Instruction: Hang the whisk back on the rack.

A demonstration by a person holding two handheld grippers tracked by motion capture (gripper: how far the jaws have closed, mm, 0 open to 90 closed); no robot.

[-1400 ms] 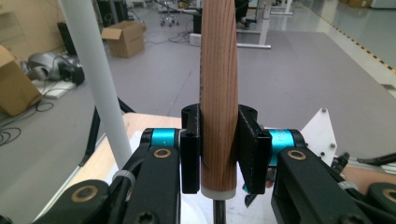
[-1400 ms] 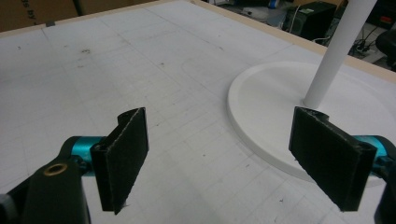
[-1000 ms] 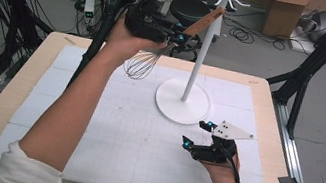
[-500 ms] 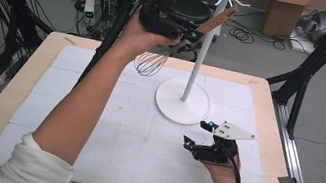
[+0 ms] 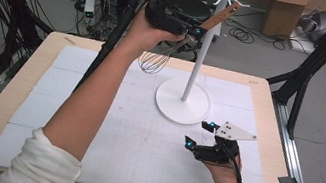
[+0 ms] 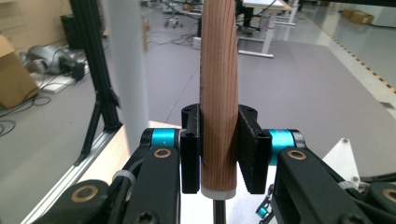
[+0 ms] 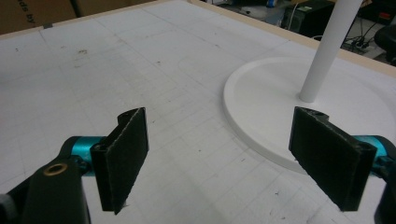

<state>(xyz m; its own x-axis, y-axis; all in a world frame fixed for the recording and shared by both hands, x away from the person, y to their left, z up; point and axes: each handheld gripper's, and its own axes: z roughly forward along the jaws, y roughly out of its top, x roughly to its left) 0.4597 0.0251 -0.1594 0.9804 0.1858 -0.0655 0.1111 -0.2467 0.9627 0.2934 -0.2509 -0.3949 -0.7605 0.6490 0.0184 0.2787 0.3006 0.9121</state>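
1. Up high, seen from the high view, my left gripper (image 5: pixel 190 28) is raised beside the top of the stand (image 5: pixel 184 100), jaws clamped on the wooden handle of one whisk (image 5: pixel 156 60). Its wire head hangs below and to the near side of my jaws, and the handle tip angles up past the pole toward the hooks at the crown. I judge this the hanging step: next I must steer the handle end onto a hook, then let go.
2. Looking through the left gripper view, the handle (image 6: pixel 218 93) stands upright between my two pads, squeezed tight, with the white pole (image 6: pixel 126 65) just left of them.
3. From the right gripper view, my right gripper (image 7: pixel 224 154) rests low over the table (image 7: pixel 116 60), jaws wide apart and empty, the stand's round base just ahead to the right.
4. Count: one whisk, one stand, two grippers.
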